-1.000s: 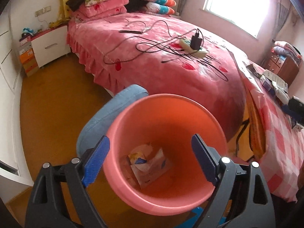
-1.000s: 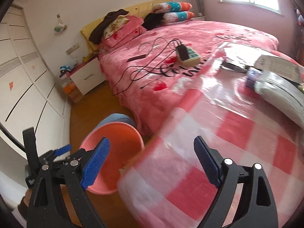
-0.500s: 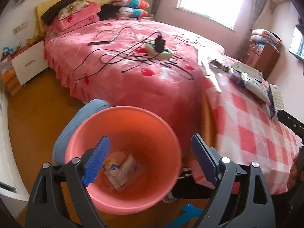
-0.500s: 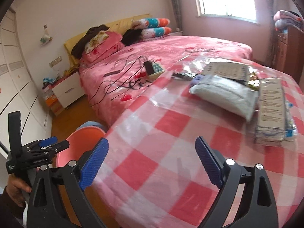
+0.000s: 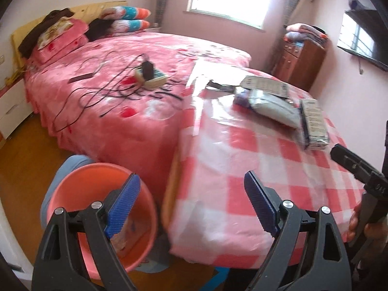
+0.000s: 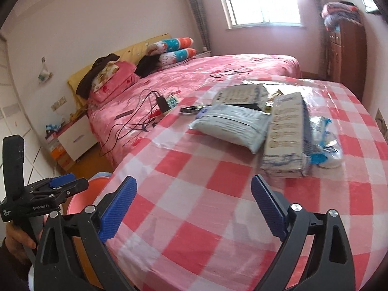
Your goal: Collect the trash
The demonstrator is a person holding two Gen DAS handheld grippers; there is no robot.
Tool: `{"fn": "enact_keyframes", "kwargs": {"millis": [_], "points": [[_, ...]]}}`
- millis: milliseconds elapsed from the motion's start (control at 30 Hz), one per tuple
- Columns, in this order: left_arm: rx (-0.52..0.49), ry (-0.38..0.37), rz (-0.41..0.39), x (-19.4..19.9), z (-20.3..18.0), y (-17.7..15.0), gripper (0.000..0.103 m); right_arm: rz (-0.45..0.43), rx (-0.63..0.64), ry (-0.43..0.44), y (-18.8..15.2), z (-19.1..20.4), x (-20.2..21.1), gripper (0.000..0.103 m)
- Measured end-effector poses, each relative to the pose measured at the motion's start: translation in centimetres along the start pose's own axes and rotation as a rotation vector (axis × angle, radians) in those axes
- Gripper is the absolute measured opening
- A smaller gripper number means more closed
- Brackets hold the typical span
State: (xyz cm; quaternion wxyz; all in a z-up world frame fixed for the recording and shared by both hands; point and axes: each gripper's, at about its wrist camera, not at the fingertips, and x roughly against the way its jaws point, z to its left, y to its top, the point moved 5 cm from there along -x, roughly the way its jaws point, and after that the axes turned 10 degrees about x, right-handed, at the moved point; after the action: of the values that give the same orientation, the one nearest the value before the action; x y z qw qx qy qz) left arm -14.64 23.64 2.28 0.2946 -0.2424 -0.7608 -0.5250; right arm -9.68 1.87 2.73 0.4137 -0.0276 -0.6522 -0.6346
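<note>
A salmon-pink trash bucket (image 5: 80, 181) stands on the floor left of the red-and-white checked table (image 5: 242, 160), with some wrappers inside. Its rim also shows in the right wrist view (image 6: 80, 201). On the table's far side lie a white plastic pack (image 6: 230, 123), a long printed box (image 6: 286, 131), another printed pack (image 6: 240, 94) and small blue-and-white wrappers (image 6: 325, 150). My left gripper (image 5: 191, 203) is open and empty, over the gap between bucket and table edge. My right gripper (image 6: 194, 208) is open and empty above the table's near part, short of the packs.
A pink bed (image 5: 126, 72) with black cables and a power strip (image 5: 150, 75) lies behind the table. A blue stool (image 5: 63, 167) stands by the bucket. A white nightstand (image 6: 75, 138) is at the left, a brown dresser (image 5: 300, 63) at the far right.
Both views have swung right, away from the bucket and onto the table. The bucket moved from centre to lower left in the left view. Both grippers stay open.
</note>
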Motion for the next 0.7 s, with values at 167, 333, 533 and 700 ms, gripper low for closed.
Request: {"fn": "enact_keyframes", "kwargs": {"millis": [167, 333, 533, 700], "points": [[-0.027, -0.045, 0.023, -0.9, -3.4, 0.5, 0.088, 0.015, -0.081, 0.012, -0.5, -2.9, 0.8, 0.094], [-0.021, -0.105, 0.029, -2.0, -6.4, 2.5, 0.088, 0.018, -0.153, 0.008, -0.4, -6.3, 1.6, 0.094], [-0.019, -0.143, 0.047, -5.5, -11.0, 7.8, 0.088, 0.003, -0.25, -0.025, -0.6, -10.8, 2.6, 0.094], [0.001, -0.15, 0.084, -10.4, -14.7, 12.6, 0.088, -0.002, -0.282, -0.051, -0.7, -13.9, 2.9, 0.094]]}}
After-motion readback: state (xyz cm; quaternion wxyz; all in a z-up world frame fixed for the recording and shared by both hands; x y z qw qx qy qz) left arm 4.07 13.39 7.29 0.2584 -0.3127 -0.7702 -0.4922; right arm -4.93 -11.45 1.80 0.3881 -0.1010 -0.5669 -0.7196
